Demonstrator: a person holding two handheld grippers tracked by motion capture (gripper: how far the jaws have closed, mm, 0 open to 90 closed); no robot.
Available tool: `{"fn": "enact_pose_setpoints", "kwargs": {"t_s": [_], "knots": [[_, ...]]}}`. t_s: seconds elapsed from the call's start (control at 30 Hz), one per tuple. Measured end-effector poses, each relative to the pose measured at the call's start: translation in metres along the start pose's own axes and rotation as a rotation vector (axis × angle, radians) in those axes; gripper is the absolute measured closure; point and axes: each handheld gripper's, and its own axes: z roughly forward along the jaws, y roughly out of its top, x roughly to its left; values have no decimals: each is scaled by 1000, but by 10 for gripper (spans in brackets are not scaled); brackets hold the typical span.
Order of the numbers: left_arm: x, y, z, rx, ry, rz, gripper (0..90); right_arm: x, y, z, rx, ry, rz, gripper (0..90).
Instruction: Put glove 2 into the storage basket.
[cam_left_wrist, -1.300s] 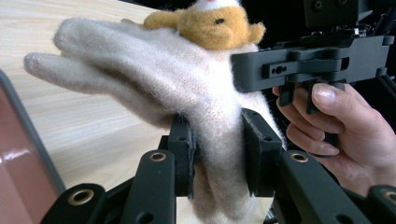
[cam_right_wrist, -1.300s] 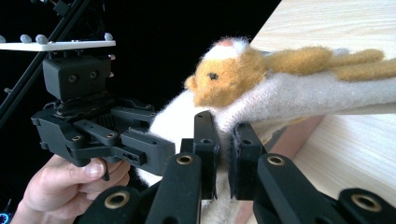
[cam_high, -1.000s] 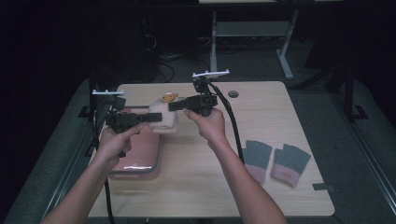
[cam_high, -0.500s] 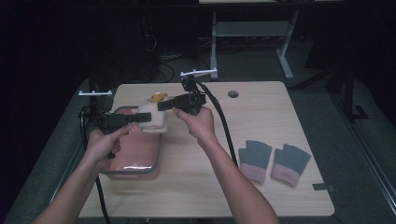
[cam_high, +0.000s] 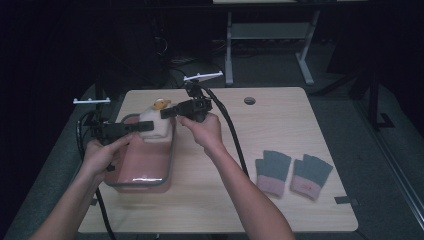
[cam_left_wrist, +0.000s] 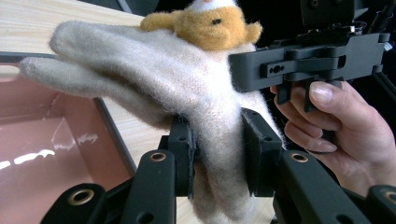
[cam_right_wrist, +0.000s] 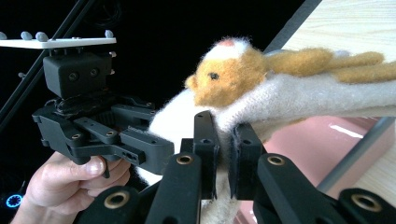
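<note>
A cream woolly glove with an orange animal head on it hangs in the air between both grippers, over the far end of a pink bin. My left gripper is shut on the glove's cuff side, the wool bunched between its pads. My right gripper comes from the other side and is shut on the glove's edge just under the animal head. The glove's fingers stretch out sideways over the bin.
The bin sits at the table's left, its inside bare and glossy. A pair of grey gloves with pink cuffs lies flat at the front right. A round cable hole is near the far edge. Cables trail from both grippers.
Both hands have carried the glove leftward across the table, and it now hangs over the pink bin. Both grips have stayed shut on it.
</note>
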Motion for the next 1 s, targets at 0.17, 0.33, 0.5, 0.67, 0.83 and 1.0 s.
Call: {"fn": "enact_pose_setpoints", "kwargs": {"t_s": [0.17, 0.33, 0.5, 0.67, 0.83, 1.0], "knots": [[2, -1, -7, -4, 11, -9, 683, 1, 2, 7, 9, 13, -5, 833], [6, -3, -12, -11, 22, -11, 682, 2, 3, 15, 19, 20, -10, 832], [9, -5, -18, -12, 38, -30, 683, 2, 4, 24, 30, 35, -9, 833], [13, -7, -21, -8, 47, -37, 683, 1, 4, 30, 38, 42, -7, 832], [18, -11, -24, -3, 57, -46, 683, 0, 1, 39, 48, 43, -3, 832], [23, -14, -26, 4, 68, -52, 682, -2, 0, 46, 62, 45, 4, 832]]}}
